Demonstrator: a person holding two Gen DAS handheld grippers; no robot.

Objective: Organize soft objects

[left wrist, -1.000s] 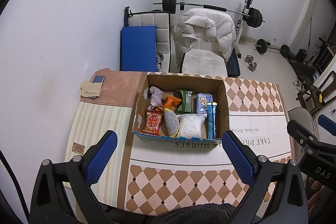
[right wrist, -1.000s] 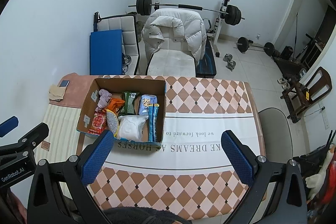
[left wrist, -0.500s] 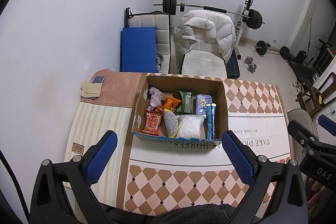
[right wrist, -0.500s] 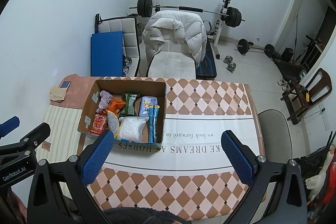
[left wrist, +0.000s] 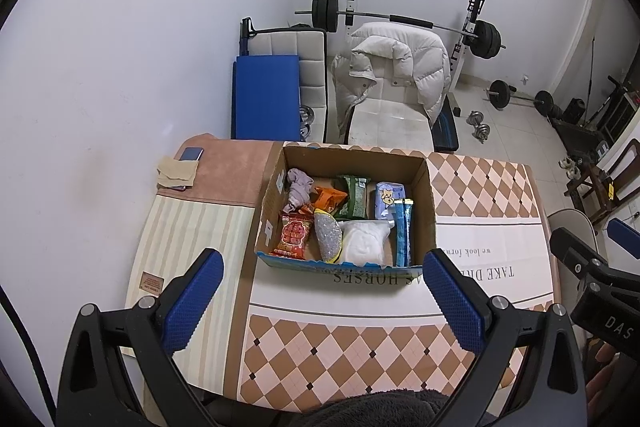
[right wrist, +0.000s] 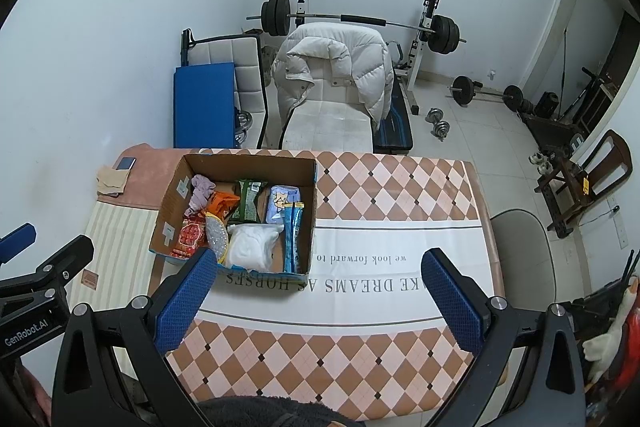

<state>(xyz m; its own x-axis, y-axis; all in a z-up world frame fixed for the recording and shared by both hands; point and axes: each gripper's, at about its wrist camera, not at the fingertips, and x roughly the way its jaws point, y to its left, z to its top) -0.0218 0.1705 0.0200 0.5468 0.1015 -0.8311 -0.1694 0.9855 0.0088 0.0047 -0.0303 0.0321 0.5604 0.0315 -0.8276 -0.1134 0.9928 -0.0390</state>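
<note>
Left wrist view — box (left wrist: 428, 187) beyond open jaws.

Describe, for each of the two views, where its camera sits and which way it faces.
Left wrist: sits above the open left claw, facing the cardboard box; the right claw's body shows at the right edge.
Right wrist: sits above the open right claw, facing the table; the left claw's body shows at the left edge.
Shared: box, table, white jacket.
</note>
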